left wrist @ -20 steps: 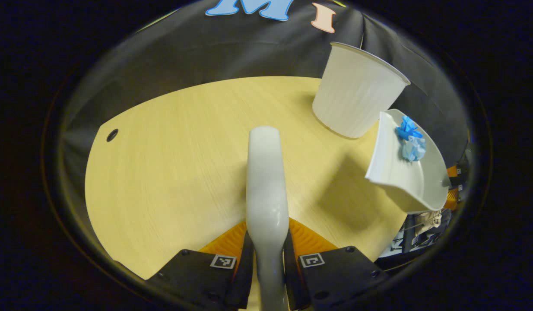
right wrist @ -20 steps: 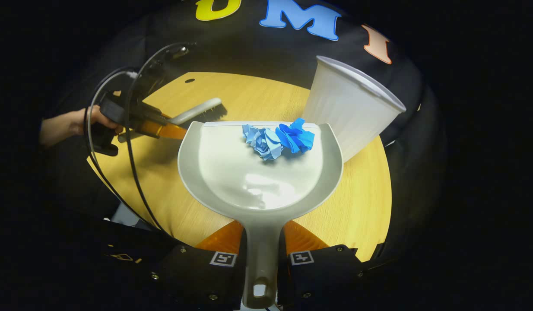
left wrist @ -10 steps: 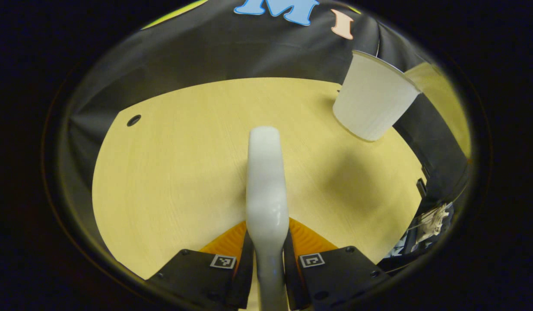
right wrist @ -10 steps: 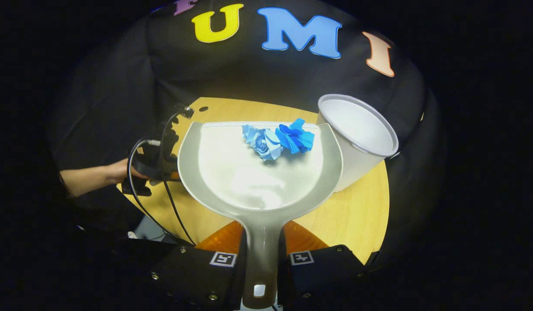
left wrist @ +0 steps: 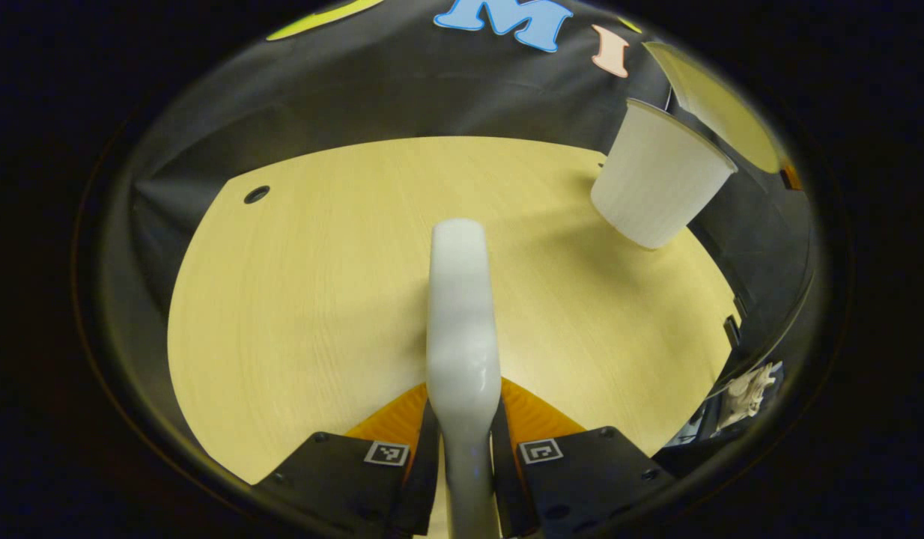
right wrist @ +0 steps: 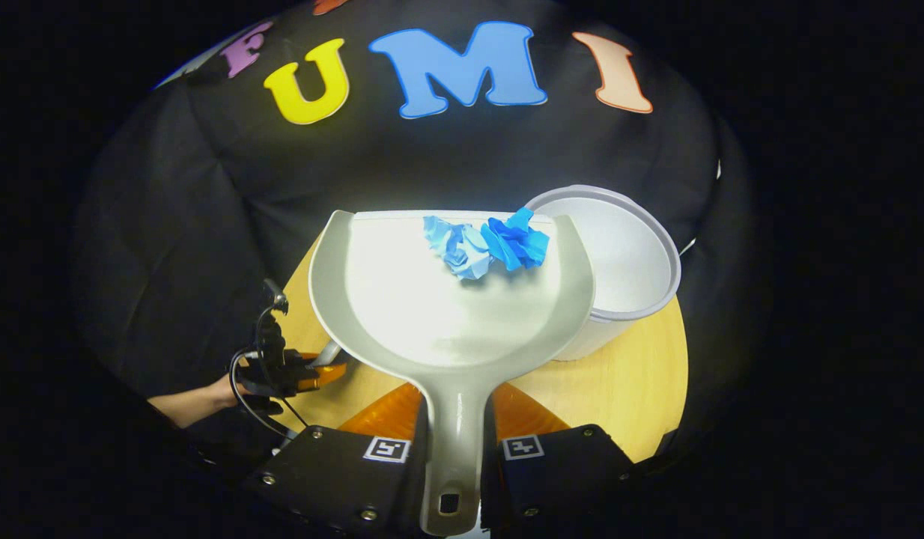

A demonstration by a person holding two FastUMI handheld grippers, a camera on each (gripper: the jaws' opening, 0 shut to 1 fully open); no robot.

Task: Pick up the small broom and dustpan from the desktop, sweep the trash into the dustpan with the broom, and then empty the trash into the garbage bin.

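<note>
My left gripper (left wrist: 462, 442) is shut on the white handle of the small broom (left wrist: 462, 314), held above the wooden desktop (left wrist: 305, 299). The white garbage bin (left wrist: 660, 187) stands at the far right of that view. In the right gripper view my right gripper (right wrist: 453, 449) is shut on the handle of the grey dustpan (right wrist: 432, 314), which is lifted off the table. Two crumpled blue paper wads (right wrist: 486, 243) lie near its front lip. The bin's open mouth (right wrist: 627, 254) sits just behind the pan's right corner. The left gripper (right wrist: 305, 370) and a hand (right wrist: 200, 393) show low on the left.
A small round hole (left wrist: 256, 195) marks the desktop's far left corner. A pale curved shape (left wrist: 720, 105) hangs above the bin in the left gripper view. Black cloth walls close the table's far side, and cables (right wrist: 256, 389) trail from the left gripper.
The right gripper has risen with the dustpan, so the bin's mouth now shows from above. The dustpan left the left gripper view's right side. The left gripper drew back from the bin.
</note>
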